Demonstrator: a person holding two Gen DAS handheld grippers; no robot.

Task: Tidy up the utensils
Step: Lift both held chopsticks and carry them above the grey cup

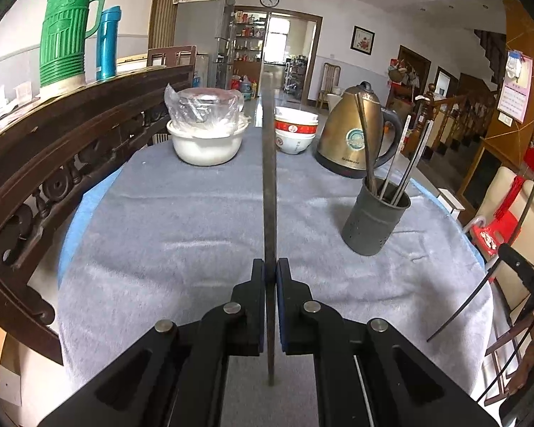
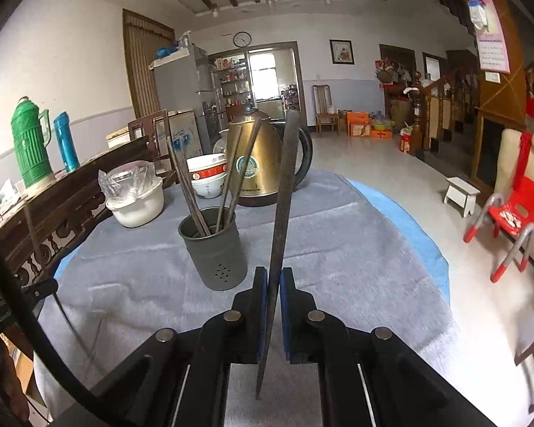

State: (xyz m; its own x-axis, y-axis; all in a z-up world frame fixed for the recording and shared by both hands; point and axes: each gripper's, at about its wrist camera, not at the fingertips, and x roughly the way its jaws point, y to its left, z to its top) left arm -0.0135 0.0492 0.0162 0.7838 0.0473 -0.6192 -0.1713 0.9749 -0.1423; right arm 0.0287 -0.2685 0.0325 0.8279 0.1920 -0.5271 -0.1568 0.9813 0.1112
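Dark slender chopstick [image 1: 269, 185] pinched in left gripper [image 1: 270, 277], jaws closed on it; second dark chopstick [image 2: 280, 213] clamped the same way in right gripper [image 2: 274, 284]. Both held above grey cloth-covered desk [image 1: 181, 220], not yet stowed. Grey perforated metal utensil cup [image 2: 215, 249] already holds several chopsticks, standing near brass-coloured kettle [image 2: 256, 156]. Step looks like carry-to-holder; next needs each tip aimed down into the cup mouth before release.
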